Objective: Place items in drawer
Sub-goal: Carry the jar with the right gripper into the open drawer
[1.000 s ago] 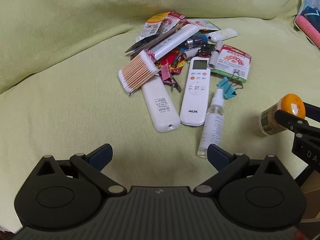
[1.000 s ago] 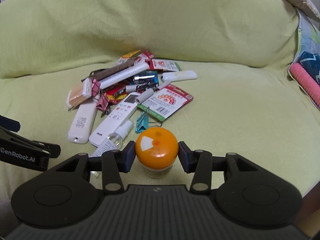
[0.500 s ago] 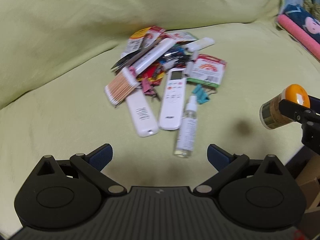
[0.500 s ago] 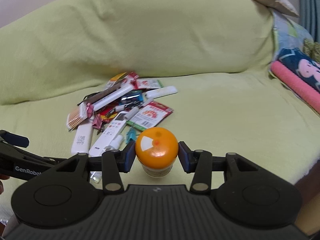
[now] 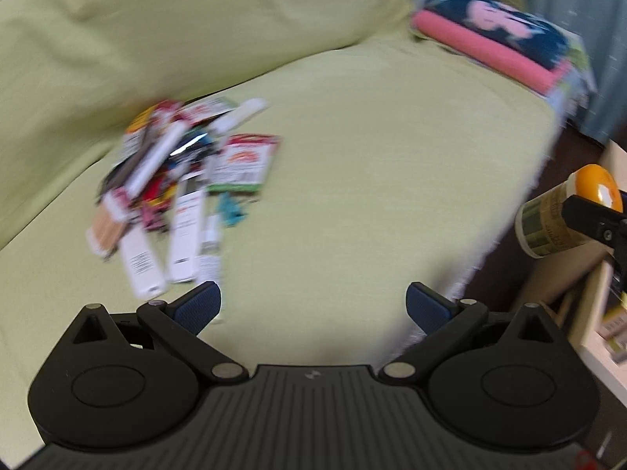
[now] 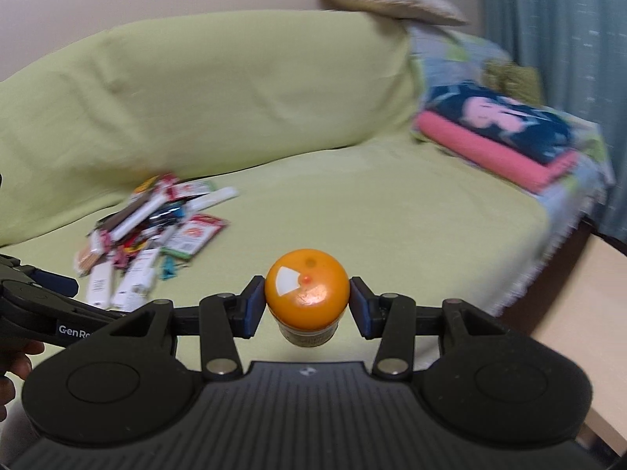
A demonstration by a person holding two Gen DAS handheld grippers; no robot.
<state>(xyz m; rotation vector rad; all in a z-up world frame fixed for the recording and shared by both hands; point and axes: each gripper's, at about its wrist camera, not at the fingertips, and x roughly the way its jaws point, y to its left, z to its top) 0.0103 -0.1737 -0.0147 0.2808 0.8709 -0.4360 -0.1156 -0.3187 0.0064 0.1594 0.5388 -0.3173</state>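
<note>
A small jar with an orange cap (image 6: 306,291) hangs in the air above the sofa's front edge, and my right gripper (image 6: 306,307) is shut on it. The same jar (image 5: 556,215) shows at the right edge of the left wrist view, held over a pale wooden unit (image 5: 595,313). My left gripper (image 5: 313,305) stands open with nothing between its fingers, above the green sofa seat. A blurred pile of items (image 5: 184,180), with white remotes, a spray bottle, packets and clips, lies on the seat to the left. The pile (image 6: 153,235) also appears in the right wrist view.
The sofa (image 6: 352,211) wears a yellow-green cover. Folded pink and dark blue cloths (image 6: 505,137) lie at its right end, a cushion (image 6: 388,0) on the backrest. A teal curtain (image 6: 556,23) hangs at the right. A pale wooden surface (image 6: 580,313) stands past the sofa's right edge.
Both grippers have swung to the right and pulled back from the pile. The jar, still gripped, is now higher and nearer the sofa's right edge, by the wooden unit.
</note>
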